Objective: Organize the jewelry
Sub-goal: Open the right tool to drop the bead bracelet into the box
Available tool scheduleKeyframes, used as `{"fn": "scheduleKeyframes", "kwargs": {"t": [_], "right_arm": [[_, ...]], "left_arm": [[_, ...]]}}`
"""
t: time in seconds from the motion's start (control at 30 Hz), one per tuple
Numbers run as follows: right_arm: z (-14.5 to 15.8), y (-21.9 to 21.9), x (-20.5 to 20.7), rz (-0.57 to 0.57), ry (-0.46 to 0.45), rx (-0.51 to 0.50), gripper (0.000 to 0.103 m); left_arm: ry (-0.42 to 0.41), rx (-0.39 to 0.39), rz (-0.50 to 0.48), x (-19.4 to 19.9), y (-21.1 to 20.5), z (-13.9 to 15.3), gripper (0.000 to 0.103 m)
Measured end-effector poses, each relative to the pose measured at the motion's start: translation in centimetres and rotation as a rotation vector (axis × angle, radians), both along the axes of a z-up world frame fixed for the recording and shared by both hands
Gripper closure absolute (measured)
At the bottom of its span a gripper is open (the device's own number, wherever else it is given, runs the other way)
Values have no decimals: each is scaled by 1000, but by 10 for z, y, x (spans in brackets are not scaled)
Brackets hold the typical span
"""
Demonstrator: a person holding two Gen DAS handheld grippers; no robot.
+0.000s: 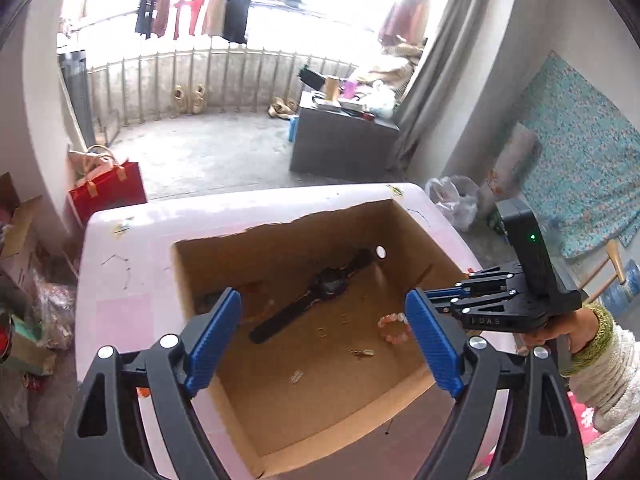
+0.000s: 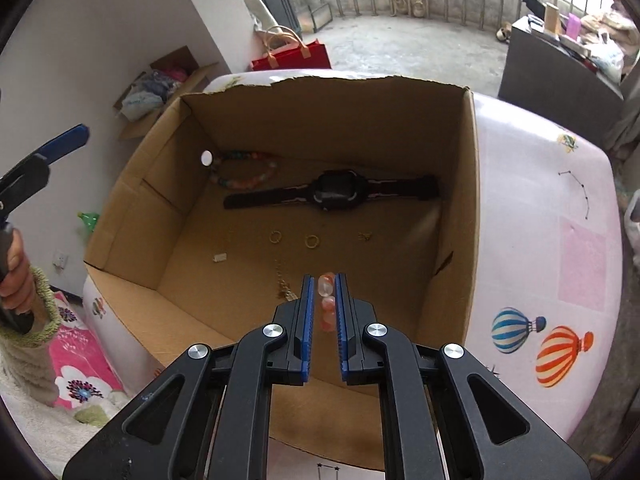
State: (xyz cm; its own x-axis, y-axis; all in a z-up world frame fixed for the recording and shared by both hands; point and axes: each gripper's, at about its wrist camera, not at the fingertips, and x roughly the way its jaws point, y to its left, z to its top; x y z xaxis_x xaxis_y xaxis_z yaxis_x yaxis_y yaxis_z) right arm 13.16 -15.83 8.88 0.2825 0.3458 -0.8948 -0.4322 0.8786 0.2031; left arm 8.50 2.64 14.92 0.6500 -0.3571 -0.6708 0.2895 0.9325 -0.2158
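Note:
An open cardboard box [image 2: 320, 120] stands on a pink-covered table [image 2: 540, 220]. On its floor lie a black watch [image 2: 336, 194], a multicoloured bead bracelet [image 2: 248, 176] in the far left corner, two gold rings [image 2: 275, 237] and a thin chain [image 2: 282, 280]. My right gripper [image 2: 324, 280] points down into the box, shut on a pink bead bracelet [image 2: 326, 300] that shows between its blue pads. My left gripper [image 1: 324, 304] hangs open above the box with nothing between its fingers. Below it lies the watch [image 1: 320, 292], and the pink bracelet [image 1: 394, 328] shows at its right finger.
A red bag [image 1: 108, 188] and an open carton [image 2: 160, 88] sit on the floor left of the table. A grey cabinet [image 1: 340, 140] with clutter on top stands beyond it by a railing. A plastic bag [image 1: 456, 200] lies to the right. A sleeved hand [image 1: 588, 332] holds the right gripper.

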Motion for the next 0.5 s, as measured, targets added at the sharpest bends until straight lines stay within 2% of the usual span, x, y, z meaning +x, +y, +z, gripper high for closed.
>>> {"fn": "scheduleKeyframes", "kwargs": {"t": [0.17, 0.27, 0.33, 0.37, 0.43, 0.5], "right_arm": [[8, -8, -11, -41, -54, -69, 93], [22, -20, -20, -98, -98, -48, 93], [36, -31, -26, -146, -163, -26, 92], [44, -38, -31, -176, -199, -10, 89], [54, -51, -42, -243, -261, 13, 66], [54, -63, -47, -300, -292, 1, 56]], "left_arm": [[-14, -61, 123, -22, 47, -7, 19], [-2, -87, 158, -27, 56, -16, 19], [9, -85, 173, -22, 58, -20, 19], [10, -88, 173, -24, 62, -23, 18], [22, -97, 187, -21, 63, -29, 14], [46, -128, 182, -22, 62, -39, 13]]}}
